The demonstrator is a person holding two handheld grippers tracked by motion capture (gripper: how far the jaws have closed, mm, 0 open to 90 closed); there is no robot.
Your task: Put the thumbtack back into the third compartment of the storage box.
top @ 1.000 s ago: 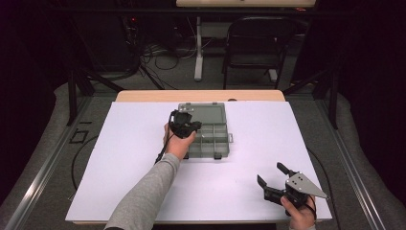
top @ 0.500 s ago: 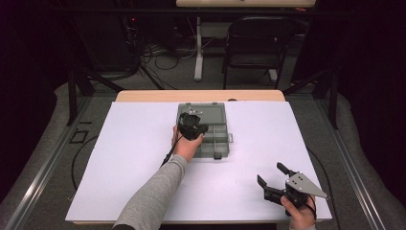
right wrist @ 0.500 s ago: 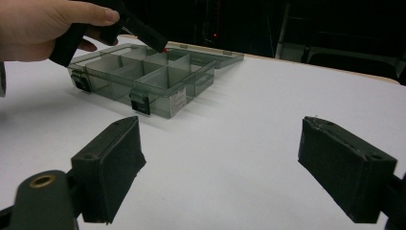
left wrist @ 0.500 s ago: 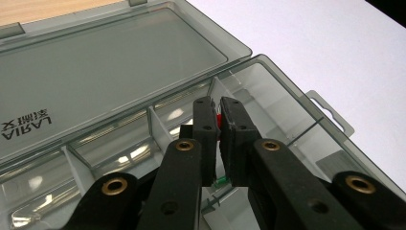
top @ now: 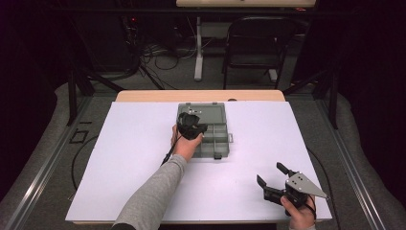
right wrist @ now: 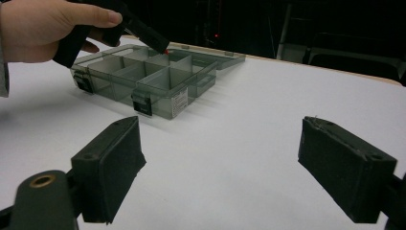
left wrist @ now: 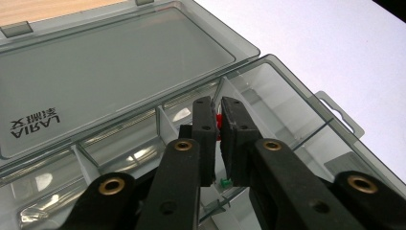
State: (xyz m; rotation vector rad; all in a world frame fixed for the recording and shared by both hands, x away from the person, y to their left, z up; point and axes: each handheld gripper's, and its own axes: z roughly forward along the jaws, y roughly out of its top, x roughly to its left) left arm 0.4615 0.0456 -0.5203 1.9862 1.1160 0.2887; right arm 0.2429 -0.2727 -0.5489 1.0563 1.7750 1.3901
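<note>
Between the two black jaws of the left gripper (left wrist: pixel 219 143) sits a small red piece (left wrist: pixel 219 121), and the gap there is only a narrow slit; the jaws have just been opening a little, and whether the pads press on the red piece cannot be told from the left gripper view. Under this claw lies the organizer box (top: pixel 218 143), a grey see-through case with its lid (left wrist: pixel 110 72) folded back flat beyond the jaws, toward the far edge of the table (top: pixel 139 143). Directly below the jaw tips is one of the compartments along the hinge side, with thin dividers on both sides of the claw, and a small green thing (left wrist: pixel 223 182) shows low in the gap, near the box floor. From the right gripper view, the tip of the left gripper (right wrist: pixel 143 33) points down at a slant into the box (right wrist: pixel 143 79), with the red piece (right wrist: pixel 165 50) at its end, and the hand (right wrist: pixel 45 26) grips it from above. Well apart from the box, near the front corner of the table, the right gripper (top: pixel 272 178) rests low over the white surface with its jaws standing wide, and nothing is between them. The box is ahead of this claw and toward its left.
</note>
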